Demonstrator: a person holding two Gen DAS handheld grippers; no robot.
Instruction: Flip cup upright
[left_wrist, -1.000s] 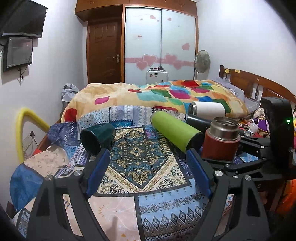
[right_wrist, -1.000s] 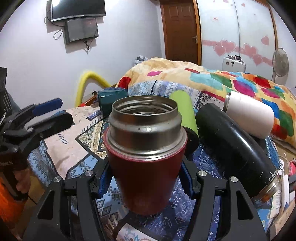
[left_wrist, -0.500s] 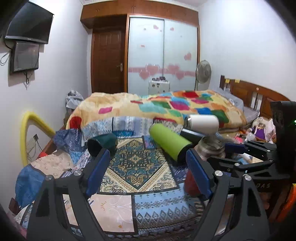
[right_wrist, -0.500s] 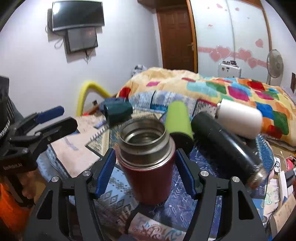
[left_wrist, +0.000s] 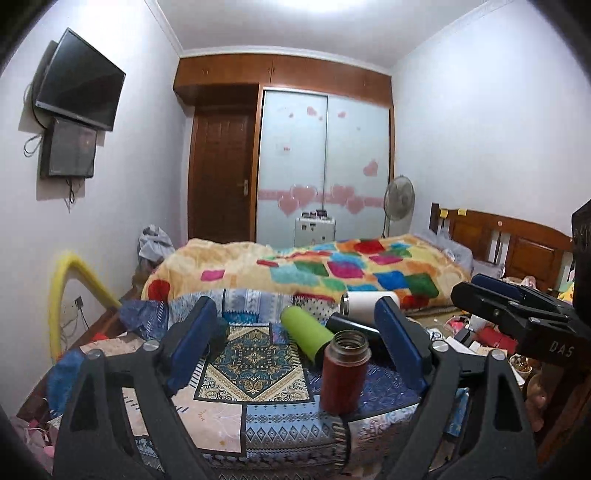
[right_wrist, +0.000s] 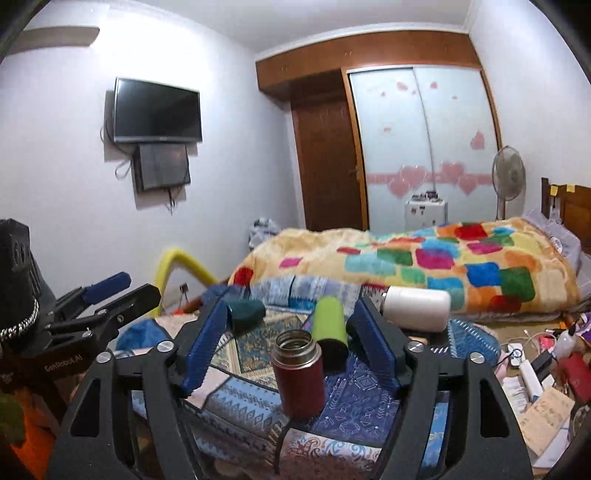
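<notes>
On the patterned cloth (left_wrist: 221, 417) over the worktop, far left, the dark green cup (right_wrist: 245, 314) lies on its side, half hidden behind my L pad in the left view. My left gripper (left_wrist: 295, 343) hangs back w/ jaws spread, pinching nothing, same as 1 s ago but pulled up and away. Center: the red cup (right_wrist: 299, 373) stands upright, steel mouth up, alone on the cloth. That's the change: 1 s ago my right jaws were pinching it; now my right gripper (right_wrist: 291, 343) has jaws spread, pads clear of both sides, backed off. It looks steady, so the flip reads as done for this one. Behind it the lime bottle (right_wrist: 330, 325), then black bottle (left_wrist: 349, 325) and white bottle (right_wrist: 417, 308) to the right, all lying down as before.
</notes>
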